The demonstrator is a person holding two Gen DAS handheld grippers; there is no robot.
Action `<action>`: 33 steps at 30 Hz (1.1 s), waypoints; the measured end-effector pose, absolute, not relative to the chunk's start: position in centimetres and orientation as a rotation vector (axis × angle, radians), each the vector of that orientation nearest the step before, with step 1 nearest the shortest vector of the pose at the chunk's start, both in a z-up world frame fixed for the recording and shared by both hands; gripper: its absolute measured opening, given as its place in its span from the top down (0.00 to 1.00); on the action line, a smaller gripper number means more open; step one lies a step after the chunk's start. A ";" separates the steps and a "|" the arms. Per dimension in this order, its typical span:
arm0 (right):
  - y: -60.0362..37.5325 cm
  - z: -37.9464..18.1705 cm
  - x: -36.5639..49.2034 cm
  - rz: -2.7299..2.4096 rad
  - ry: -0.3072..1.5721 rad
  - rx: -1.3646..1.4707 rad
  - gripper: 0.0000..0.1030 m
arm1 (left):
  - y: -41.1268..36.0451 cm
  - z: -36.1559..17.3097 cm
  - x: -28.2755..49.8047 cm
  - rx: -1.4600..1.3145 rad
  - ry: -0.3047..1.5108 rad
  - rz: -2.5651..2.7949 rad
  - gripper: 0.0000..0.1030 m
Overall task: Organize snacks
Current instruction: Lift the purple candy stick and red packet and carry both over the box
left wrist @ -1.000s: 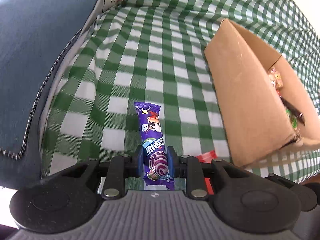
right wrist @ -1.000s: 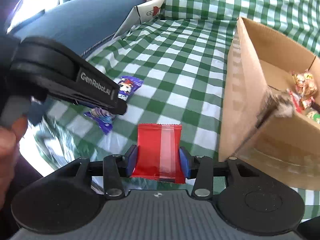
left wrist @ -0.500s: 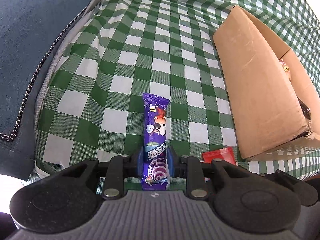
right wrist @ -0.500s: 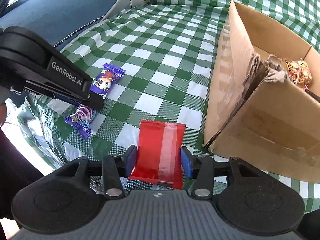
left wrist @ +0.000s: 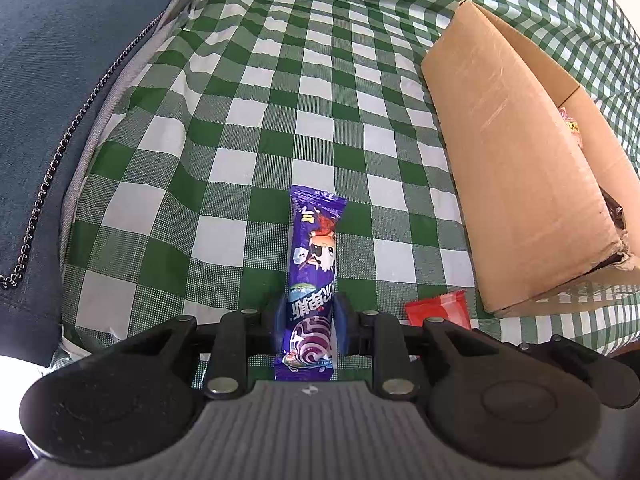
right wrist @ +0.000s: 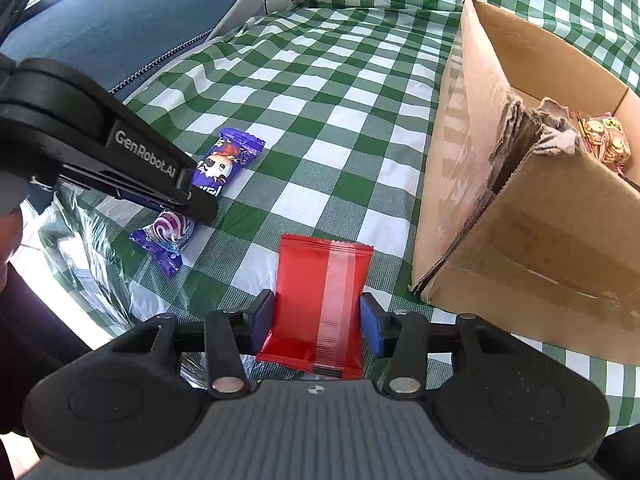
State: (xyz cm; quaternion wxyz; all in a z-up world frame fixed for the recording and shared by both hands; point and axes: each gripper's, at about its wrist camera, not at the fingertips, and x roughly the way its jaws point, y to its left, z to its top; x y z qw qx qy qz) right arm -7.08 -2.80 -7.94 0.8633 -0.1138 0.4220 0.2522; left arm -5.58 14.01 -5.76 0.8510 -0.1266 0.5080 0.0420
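Purple glossy snack bar (left wrist: 311,280), long and slim, lying on the checked counter cloth (left wrist: 256,128), pinched by left gripper (left wrist: 310,322) jaws. Flat red packet (right wrist: 320,304) clamped in right gripper (right wrist: 316,320). Beyond, torn cardboard box (right wrist: 532,216) holding wrapped snacks (right wrist: 604,140).
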 end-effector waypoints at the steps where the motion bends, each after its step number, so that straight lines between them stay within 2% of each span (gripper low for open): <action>1: -2.8 -7.9 -7.1 0.529 0.882 -0.239 0.55 | 14.0 -5.8 -5.6 -0.262 1.071 0.088 0.74; 12: -3.3 -6.7 -7.8 0.535 0.815 -0.246 0.56 | 14.0 -5.6 -5.6 -0.249 1.056 0.080 0.75; 22: -4.3 -4.3 -9.4 0.562 0.690 -0.290 0.56 | 13.9 -3.8 -6.1 -0.301 0.956 0.052 0.75; 33: -7.1 2.3 -9.3 0.536 0.448 -0.274 0.56 | 13.1 -1.4 -6.3 -0.332 0.813 0.020 0.75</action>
